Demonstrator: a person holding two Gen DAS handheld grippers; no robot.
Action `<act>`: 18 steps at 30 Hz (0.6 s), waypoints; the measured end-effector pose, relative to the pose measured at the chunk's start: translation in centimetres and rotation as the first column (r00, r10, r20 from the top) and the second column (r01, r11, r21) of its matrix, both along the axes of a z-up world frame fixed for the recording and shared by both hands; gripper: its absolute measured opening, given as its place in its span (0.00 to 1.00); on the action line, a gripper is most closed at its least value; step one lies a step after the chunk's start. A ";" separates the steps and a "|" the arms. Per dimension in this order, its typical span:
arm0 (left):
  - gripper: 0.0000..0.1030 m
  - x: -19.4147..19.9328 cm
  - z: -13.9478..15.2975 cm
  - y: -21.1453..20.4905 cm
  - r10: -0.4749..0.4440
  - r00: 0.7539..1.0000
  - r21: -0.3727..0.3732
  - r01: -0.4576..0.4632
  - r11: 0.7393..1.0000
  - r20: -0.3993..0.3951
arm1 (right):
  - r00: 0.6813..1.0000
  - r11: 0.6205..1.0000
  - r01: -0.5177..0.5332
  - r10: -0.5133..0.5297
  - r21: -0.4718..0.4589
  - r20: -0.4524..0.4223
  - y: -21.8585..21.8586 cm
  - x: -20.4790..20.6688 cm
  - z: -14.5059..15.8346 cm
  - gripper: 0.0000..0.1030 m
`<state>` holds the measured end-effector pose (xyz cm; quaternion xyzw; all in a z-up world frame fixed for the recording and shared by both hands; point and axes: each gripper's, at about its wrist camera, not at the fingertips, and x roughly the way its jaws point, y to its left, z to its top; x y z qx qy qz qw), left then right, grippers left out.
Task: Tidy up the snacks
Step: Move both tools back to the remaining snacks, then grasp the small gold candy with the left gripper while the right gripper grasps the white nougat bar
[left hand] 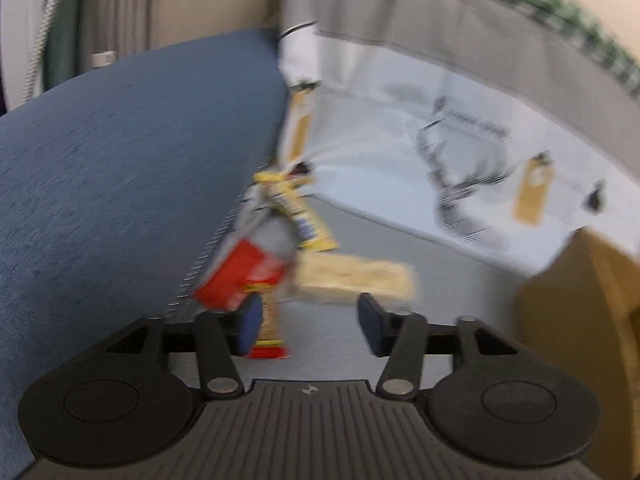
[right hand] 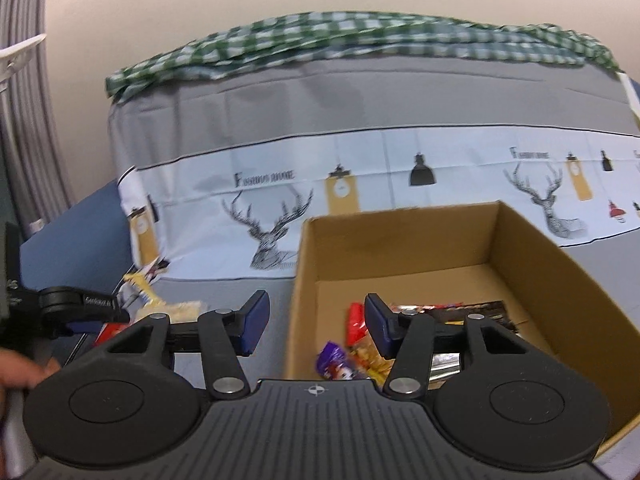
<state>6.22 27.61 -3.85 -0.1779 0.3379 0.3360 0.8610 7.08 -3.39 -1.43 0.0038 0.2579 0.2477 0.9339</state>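
Two views, and the biggest thing ahead of my right tongs [right hand: 314, 326] is the cloth-draped surface [right hand: 360, 100], grey above with a pale band of printed deer heads and lamps, and a green checked cloth [right hand: 360, 36] bunched along its far edge. Just past my right tongs and a little to their right stands the open cardboard box [right hand: 532, 256]; its near left wall crosses the gap between my fingers. Down inside it, by my right fingertip, lie several snack packets: a dark flat one [right hand: 480, 307], a red one [right hand: 354, 322], an orange-yellow one [right hand: 370, 358] and a purple one [right hand: 332, 362]. These tongs stand apart, holding nothing.

To the left of my left tongs [left hand: 310, 322] a blue cushion-like surface [left hand: 120, 160] fills that side; to their right is a corner of the box [left hand: 584, 320]. These tongs are also spread wide and grip nothing. Just beyond the left fingertip, blurred, a red snack packet [left hand: 236, 280] lies against the cushion's edge. A pale yellow bar [left hand: 356, 280] lies straight ahead between the fingertips, and a yellow wrapper [left hand: 296, 212] lies farther off behind the red one.
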 end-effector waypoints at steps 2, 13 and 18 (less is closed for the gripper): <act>0.63 -0.2 -1.4 0.8 0.016 1.000 0.019 -0.016 1.000 -0.020 | 1.000 1.000 -0.018 0.018 -0.006 -0.005 0.3 0.0 -0.1 0.53; 0.70 1.3 -6.1 1.2 0.026 0.991 0.108 -0.012 0.994 -0.134 | 0.995 0.995 -0.095 0.094 -0.026 -0.018 2.6 0.6 -0.4 0.53; 0.70 1.4 -6.5 1.1 0.035 0.992 0.120 -0.020 0.993 -0.123 | 0.985 0.984 -0.171 0.171 -0.049 -0.015 4.3 0.7 0.0 0.56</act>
